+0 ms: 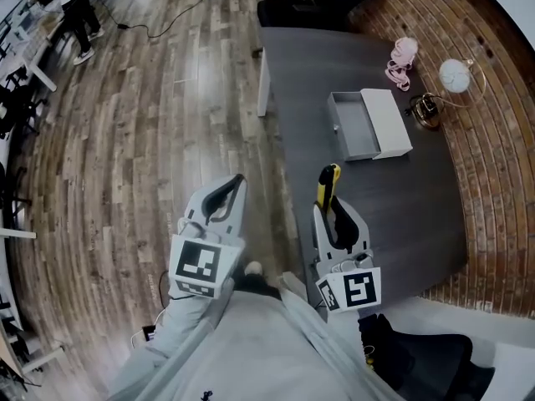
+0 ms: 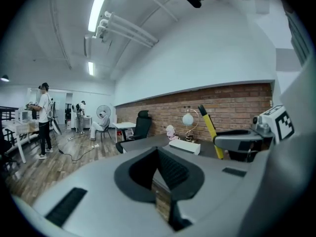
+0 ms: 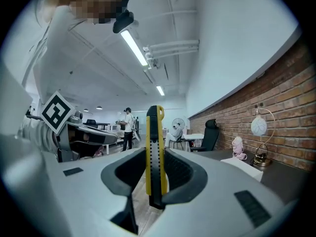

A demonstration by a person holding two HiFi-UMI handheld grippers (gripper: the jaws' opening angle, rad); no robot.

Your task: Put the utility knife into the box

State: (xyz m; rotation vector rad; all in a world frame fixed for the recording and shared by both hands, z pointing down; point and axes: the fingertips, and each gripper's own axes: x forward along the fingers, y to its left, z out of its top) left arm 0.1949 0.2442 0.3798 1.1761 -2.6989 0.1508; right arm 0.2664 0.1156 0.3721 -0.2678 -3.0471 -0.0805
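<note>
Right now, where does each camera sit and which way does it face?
Head view: on the person's head, facing steeply down at the dark grey table; shows the left gripper, right gripper and grey sleeves.
Left gripper view: rides the left gripper, looking along its shut, empty jaws toward the brick wall; the right gripper shows at right.
Right gripper view: rides the right gripper, looking along jaws clamping the upright yellow-and-black utility knife; left gripper at left.
Shared: all three show the open white rectangular box on the table.
</note>
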